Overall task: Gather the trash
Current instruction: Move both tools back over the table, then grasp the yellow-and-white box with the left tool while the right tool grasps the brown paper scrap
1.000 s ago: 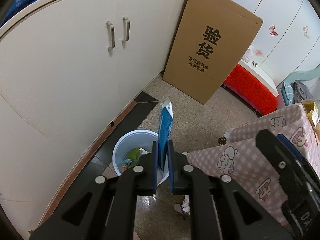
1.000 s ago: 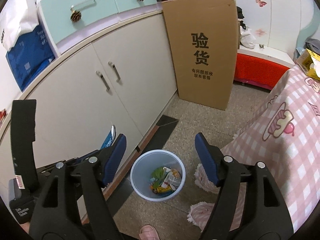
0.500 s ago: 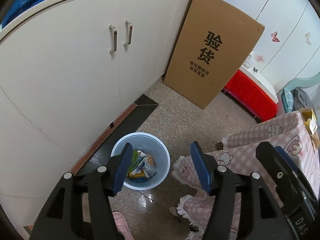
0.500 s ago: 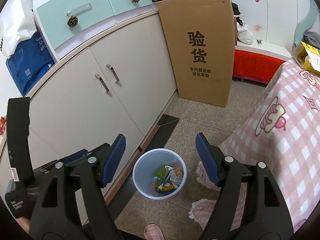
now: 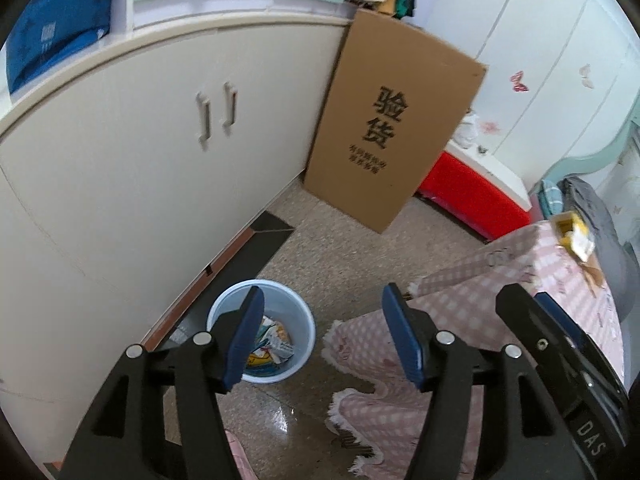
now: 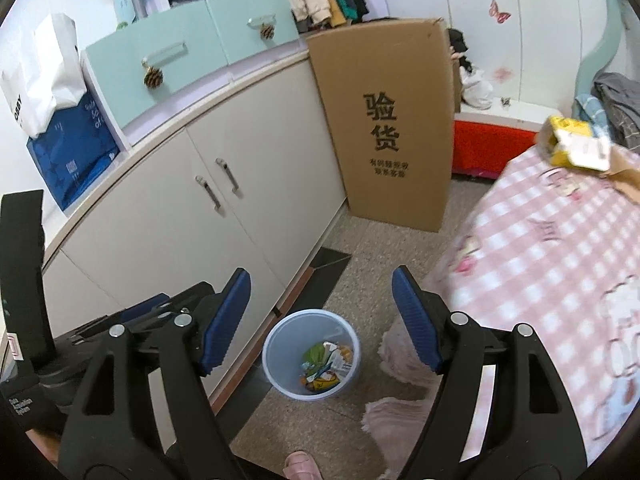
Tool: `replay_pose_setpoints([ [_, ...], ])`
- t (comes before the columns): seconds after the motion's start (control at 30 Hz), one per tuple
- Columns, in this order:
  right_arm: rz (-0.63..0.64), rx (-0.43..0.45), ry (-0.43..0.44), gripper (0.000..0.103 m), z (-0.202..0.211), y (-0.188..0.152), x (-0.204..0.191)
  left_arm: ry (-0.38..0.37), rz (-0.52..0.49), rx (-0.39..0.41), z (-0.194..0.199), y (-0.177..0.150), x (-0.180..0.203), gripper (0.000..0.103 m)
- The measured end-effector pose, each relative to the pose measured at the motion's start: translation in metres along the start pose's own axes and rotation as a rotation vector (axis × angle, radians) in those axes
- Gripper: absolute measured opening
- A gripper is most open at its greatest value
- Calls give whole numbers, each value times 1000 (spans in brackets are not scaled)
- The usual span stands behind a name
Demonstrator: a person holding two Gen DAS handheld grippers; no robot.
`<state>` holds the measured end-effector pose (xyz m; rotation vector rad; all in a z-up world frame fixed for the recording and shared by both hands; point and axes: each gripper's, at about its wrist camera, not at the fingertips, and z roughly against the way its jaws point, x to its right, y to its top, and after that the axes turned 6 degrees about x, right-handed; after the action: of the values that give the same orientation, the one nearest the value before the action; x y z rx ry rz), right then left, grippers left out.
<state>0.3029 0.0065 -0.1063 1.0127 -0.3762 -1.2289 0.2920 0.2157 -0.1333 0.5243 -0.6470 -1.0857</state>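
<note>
Since the earlier frame the blue packet has left the left tool [image 5: 322, 330], whose jaws have just been opening and now stand spread with nothing between them; both views sit higher. Right tool [image 6: 320, 318] is likewise spread, empty. Below, the bin [image 6: 276, 354] on the floor holds wrappers [image 6: 326, 366]: judged light, crinkly, slippery, best pinched at an edge. Only the right view shows the yellow carton [image 6: 574, 142] clearly on the checked bedcover [image 6: 560, 264], likely trash.
</note>
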Motion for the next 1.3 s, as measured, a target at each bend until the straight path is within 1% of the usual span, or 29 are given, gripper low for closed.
replay_pose_setpoints([
  [0.17, -8, 37, -50, 73, 36, 14, 41, -44, -49, 36, 18, 0, 39, 62],
  [0.3, -19, 54, -108, 73, 61, 22, 81, -97, -114, 50, 25, -1, 84, 63],
  [0.4, -37, 65, -167, 73, 81, 29, 117, -149, -179, 50, 27, -3, 130, 63],
  [0.57, -121, 77, -255, 73, 104, 42, 186, -240, -264, 39, 20, 1, 191, 66],
  [0.63, -142, 76, -286, 72, 108, 46, 208, -262, -275, 46, 18, 4, 209, 68],
  [0.7, -162, 59, -310, 72, 105, 52, 229, -279, -299, 61, 12, 9, 232, 71],
  [0.77, -192, 40, -334, 72, 99, 56, 254, -282, -320, 67, 6, 11, 250, 71],
  [0.9, -228, 8, -344, 72, 79, 61, 286, -311, -361, 77, -13, 16, 284, 73],
  [1.0, -217, -17, -335, 72, 55, 64, 296, -314, -377, 68, -36, 20, 309, 73],
  [1.1, -193, -29, -341, 72, 38, 67, 302, -308, -391, 63, -58, 22, 324, 73],
  [1.2, -159, -21, -350, 72, 26, 74, 307, -310, -393, 59, -74, 26, 332, 73],
  [1.3, -138, -24, -336, 72, 13, 80, 312, -324, -381, 46, -91, 31, 336, 73],
])
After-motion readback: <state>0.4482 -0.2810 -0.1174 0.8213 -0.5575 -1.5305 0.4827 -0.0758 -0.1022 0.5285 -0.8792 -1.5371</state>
